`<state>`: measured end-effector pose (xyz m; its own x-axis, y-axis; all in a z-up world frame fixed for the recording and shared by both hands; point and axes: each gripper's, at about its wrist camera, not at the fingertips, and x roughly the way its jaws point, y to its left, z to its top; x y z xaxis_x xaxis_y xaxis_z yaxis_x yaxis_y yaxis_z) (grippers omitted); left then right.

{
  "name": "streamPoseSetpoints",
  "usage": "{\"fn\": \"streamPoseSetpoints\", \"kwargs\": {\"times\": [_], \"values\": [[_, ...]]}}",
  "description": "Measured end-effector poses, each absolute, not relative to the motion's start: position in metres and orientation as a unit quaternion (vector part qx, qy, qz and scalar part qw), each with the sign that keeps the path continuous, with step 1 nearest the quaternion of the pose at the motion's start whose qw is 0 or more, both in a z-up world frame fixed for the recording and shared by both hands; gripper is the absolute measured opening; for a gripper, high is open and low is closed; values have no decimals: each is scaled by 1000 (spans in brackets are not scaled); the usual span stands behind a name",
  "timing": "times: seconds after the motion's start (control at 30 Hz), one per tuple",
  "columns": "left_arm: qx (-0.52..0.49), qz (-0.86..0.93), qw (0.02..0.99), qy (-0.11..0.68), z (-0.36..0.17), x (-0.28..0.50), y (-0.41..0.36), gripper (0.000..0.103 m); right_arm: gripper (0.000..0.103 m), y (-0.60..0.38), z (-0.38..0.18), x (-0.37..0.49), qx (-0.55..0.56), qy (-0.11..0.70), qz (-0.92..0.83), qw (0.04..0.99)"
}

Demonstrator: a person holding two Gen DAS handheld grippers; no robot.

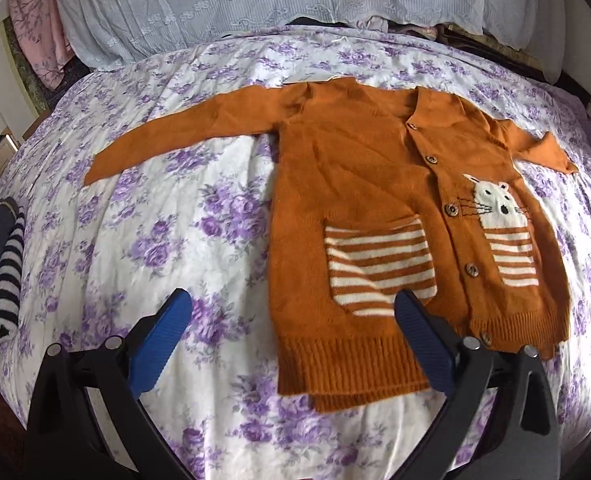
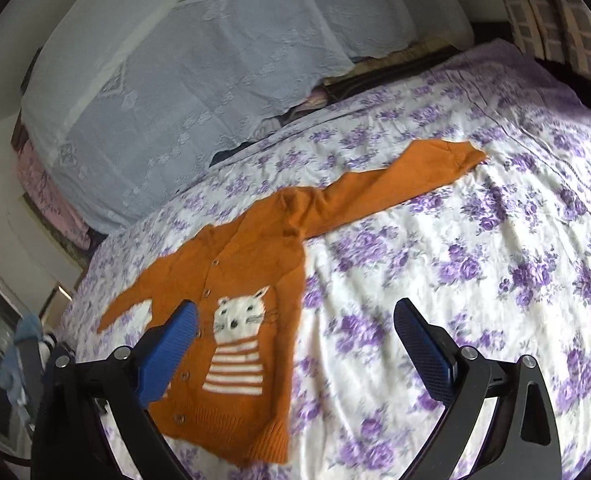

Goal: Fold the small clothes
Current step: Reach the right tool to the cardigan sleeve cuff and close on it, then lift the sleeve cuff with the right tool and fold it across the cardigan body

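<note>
An orange knit child's cardigan [image 1: 359, 184] lies front up and spread flat on the flowered bed sheet [image 1: 167, 216]. It has wooden buttons, two striped pockets and a white cat face. Both sleeves lie stretched out sideways. My left gripper [image 1: 291, 320] is open and empty, above the cardigan's hem on its left side. In the right wrist view the cardigan [image 2: 255, 264] lies left of centre, with one sleeve reaching up to the right. My right gripper [image 2: 295, 328] is open and empty, hovering over the cardigan's right edge near the cat pocket.
A pale lace-covered bolster [image 1: 255, 4] runs along the back of the bed, with pink fabric [image 1: 39, 28] beside it. A black-and-white striped garment [image 1: 3, 264] lies at the bed's left edge. Dark items are tucked between bolster and sheet [image 2: 335, 88].
</note>
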<state>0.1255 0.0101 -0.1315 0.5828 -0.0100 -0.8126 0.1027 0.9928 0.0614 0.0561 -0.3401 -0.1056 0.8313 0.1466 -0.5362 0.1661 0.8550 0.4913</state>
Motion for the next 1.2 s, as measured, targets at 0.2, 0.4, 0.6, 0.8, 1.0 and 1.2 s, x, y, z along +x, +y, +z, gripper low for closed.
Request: {"fn": "streamPoseSetpoints", "kwargs": {"times": [0.2,0.4,0.6,0.8,1.0,1.2], "values": [[65,-49,884,461,-122,181,-40,99,91,-440,-119,106,450,257,-10,855],[101,-65,882,455,-130,229,-101,99,70,-497,-155,141,523,249,-77,811],[80,-65,863,495,-188,271,-105,99,49,-535,-197,178,547,262,-122,786],[51,-86,872,479,-188,271,-97,99,17,-547,-208,216,518,254,-165,800],[46,-92,872,478,-186,270,-95,99,6,-546,-186,181,480,179,-183,839],[36,-91,872,479,-181,268,-86,99,4,-556,-218,165,495,229,-212,811]]}}
